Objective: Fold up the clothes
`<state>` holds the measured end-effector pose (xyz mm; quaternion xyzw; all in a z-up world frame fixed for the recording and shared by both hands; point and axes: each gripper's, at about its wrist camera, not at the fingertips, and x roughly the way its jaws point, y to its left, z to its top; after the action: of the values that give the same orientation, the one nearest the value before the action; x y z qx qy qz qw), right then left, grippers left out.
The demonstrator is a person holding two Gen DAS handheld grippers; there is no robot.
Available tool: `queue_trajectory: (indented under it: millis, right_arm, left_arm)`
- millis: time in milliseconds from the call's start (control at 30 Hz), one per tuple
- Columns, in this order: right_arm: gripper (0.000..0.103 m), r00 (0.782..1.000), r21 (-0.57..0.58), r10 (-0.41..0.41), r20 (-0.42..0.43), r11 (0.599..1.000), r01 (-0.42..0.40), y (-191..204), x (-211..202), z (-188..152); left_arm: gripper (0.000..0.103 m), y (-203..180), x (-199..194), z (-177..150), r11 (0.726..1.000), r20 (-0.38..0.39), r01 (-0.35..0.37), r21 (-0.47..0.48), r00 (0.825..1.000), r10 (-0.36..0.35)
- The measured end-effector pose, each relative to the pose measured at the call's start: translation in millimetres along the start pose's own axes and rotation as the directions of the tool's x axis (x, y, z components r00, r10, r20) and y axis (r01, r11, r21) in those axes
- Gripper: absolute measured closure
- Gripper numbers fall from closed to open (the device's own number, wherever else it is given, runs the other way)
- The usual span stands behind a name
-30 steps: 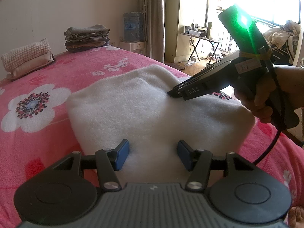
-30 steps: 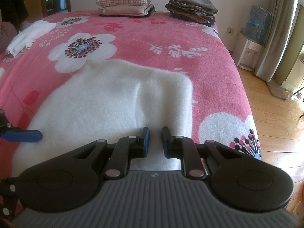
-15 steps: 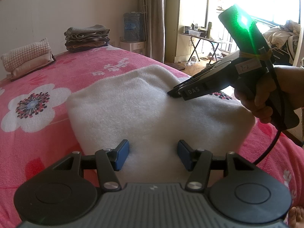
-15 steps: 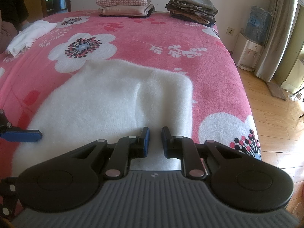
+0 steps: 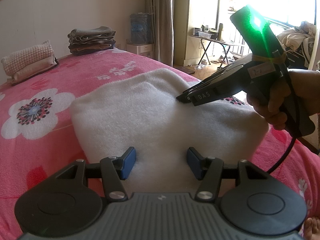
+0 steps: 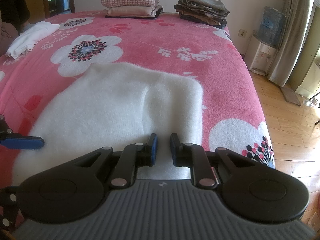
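Observation:
A fluffy white garment (image 5: 140, 116) (image 6: 110, 108) lies flat on the pink flowered bedspread (image 5: 40, 140) (image 6: 160, 36), with a fold ridge running down its middle. My left gripper (image 5: 161, 164) hovers open over the garment's near edge, its blue pads wide apart with nothing between them. One of its pads (image 6: 22, 141) shows at the left of the right wrist view. My right gripper (image 6: 163, 150) (image 5: 180, 98), held by a hand (image 5: 280, 104), rests its tip on the garment's right part. Its pads stand a narrow gap apart with white fabric between them.
Two stacks of folded clothes, grey-brown (image 6: 202, 8) and pink checked (image 6: 130, 2), sit at the bed's far end. A loose white cloth (image 6: 32, 38) lies at the far left. The bed's right edge drops to wood floor (image 6: 290, 120), with a water dispenser (image 6: 264, 46) by the wall.

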<state>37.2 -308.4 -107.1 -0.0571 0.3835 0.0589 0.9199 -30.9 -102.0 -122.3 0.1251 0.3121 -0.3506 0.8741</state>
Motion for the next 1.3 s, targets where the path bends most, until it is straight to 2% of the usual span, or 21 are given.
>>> queue_trajectory:
  millis: [600,667,733,833,933,1033,1167,1300]
  right_arm:
    - [0.089,1.000,-0.005,-0.001,0.003,1.000,0.001,0.2,0.1,-0.8]
    - [0.089,1.000,-0.024,-0.002,-0.007,1.000,0.002,1.4,-0.6,1.6]
    - [0.089,1.000,-0.091,-0.015,-0.021,0.996,0.013,6.3,-3.3,7.0]
    - [0.088,0.999,-0.132,-0.032,0.002,0.991,0.032,9.9,-13.9,17.5]
    - [0.088,0.998,-0.100,-0.033,0.053,0.994,0.038,2.0,-18.2,32.4]
    - [0.088,0.997,-0.078,-0.039,0.067,0.996,0.044,-10.5,-7.1,43.4]
    - [0.089,1.000,-0.027,0.022,0.009,0.999,-0.022,-29.8,33.2,37.2]
    - [0.089,0.999,-0.035,0.028,0.022,0.999,-0.027,-27.8,31.3,37.7]
  left_arm:
    - [0.045,-0.6,0.6,0.4,1.000,-0.001,0.000,-0.001,1.000,0.000]
    - [0.045,-0.6,0.3,0.0,1.000,0.000,0.001,0.000,1.000,-0.001]
    - [0.045,0.2,0.1,-0.5,1.000,0.000,0.003,-0.002,1.000,-0.003]
    - [0.045,1.6,0.7,0.0,1.000,-0.003,0.009,-0.007,1.000,-0.009]
    - [0.044,1.5,1.5,0.4,1.000,-0.005,0.009,-0.012,1.000,-0.010]
    - [0.044,1.5,1.3,-0.7,1.000,0.000,0.010,-0.014,1.000,-0.010]
    - [0.044,1.8,1.9,-0.1,1.000,-0.001,0.013,-0.018,1.000,-0.013]
    - [0.044,3.5,1.3,-0.4,1.000,0.000,0.020,-0.021,1.000,-0.020]
